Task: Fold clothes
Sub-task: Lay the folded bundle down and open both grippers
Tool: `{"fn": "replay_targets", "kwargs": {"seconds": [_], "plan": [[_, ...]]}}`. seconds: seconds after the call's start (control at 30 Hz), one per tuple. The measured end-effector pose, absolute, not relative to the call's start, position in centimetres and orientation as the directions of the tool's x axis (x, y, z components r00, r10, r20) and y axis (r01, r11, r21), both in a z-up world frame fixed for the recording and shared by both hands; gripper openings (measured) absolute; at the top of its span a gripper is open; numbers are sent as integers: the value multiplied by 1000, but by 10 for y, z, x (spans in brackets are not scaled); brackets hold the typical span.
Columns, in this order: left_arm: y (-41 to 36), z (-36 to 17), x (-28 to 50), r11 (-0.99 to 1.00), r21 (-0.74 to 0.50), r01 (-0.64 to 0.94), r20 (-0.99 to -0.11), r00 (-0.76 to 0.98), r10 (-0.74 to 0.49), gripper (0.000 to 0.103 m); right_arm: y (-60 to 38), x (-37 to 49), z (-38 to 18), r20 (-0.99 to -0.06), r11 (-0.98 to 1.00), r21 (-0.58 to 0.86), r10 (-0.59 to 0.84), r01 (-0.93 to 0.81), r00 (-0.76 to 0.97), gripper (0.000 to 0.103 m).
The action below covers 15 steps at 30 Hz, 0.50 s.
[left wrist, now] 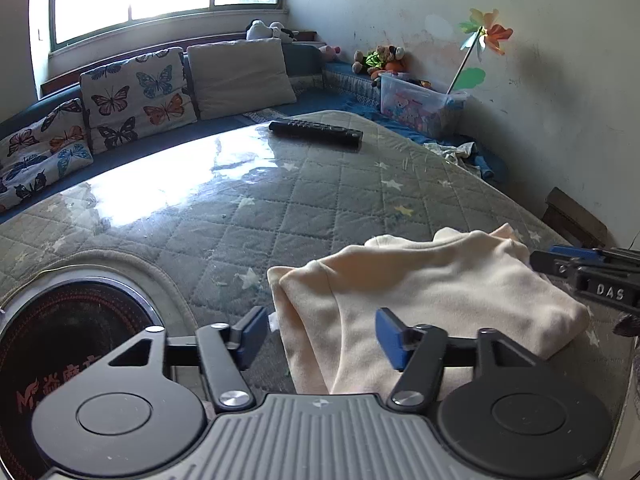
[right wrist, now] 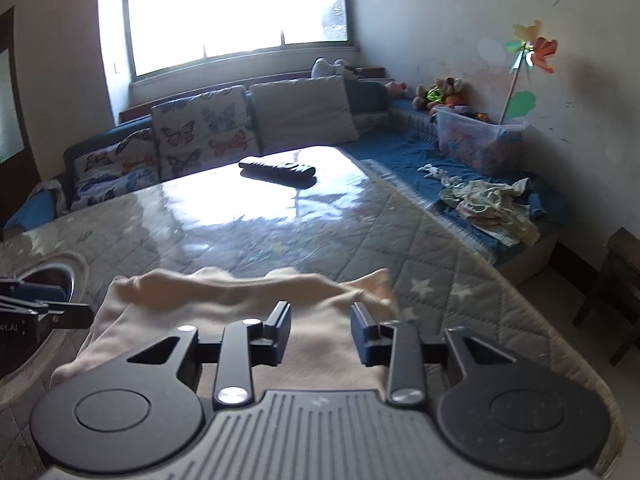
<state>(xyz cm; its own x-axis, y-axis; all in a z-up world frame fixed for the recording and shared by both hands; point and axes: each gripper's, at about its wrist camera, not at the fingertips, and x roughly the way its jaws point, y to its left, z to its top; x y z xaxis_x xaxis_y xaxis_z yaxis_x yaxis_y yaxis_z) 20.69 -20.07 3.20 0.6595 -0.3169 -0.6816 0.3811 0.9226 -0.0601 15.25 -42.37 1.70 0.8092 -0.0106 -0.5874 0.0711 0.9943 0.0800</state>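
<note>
On the near end of the quilted, star-patterned surface (left wrist: 280, 184) lies a cream garment (left wrist: 424, 300), folded into a compact bundle with rumpled edges along its far side. Left hand-held gripper (left wrist: 320, 334) is positioned low over the garment's left edge; its blue-padded fingers (left wrist: 390, 338) are spread apart and nothing is between them, the right pad above the cloth, the left pad above the bare quilting just beside it. Right hand-held gripper (right wrist: 320, 330) is over the near portion of the same garment (right wrist: 240, 292), fingers likewise spread and gripping nothing; whether the pads touch the fabric cannot be determined. Each gripper is partly visible in the other's view, at the opposite side of the bundle. A round cutout holding a dark cooktop with red lettering (left wrist: 68, 344) is set in the surface to the left of the garment. A black remote control (left wrist: 316, 131) lies at the far end, well apart from the garment, under strong window glare on the glossy cover. Beyond the surface: butterfly-print cushions (left wrist: 136, 96) and a plain cushion (left wrist: 240, 74) on a blue sofa, a clear plastic storage box (left wrist: 420, 106), plush toys (left wrist: 380, 60), a paper pinwheel (left wrist: 486, 34), and a loose heap of pale clothing (right wrist: 492, 204) on the blue bench at right
</note>
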Motion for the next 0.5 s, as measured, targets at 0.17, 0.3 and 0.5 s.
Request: {"fn": "replay_targets", "kwargs": {"seconds": [0.17,0.3,0.5], "plan": [[-205,25,199,915,-51,399,-689,649,-322,80,-412,143,9,-605,996,67,1,50,796,50],[-207,20,193,912,-49,406,-695,642,-323,87,-403,134,3,-621,998,52,4,36,784,59],[-209,13,186,910,-42,412,-715,624,-315,92,-392,125,-2,-631,999,-17,-33,28,775,64]]}}
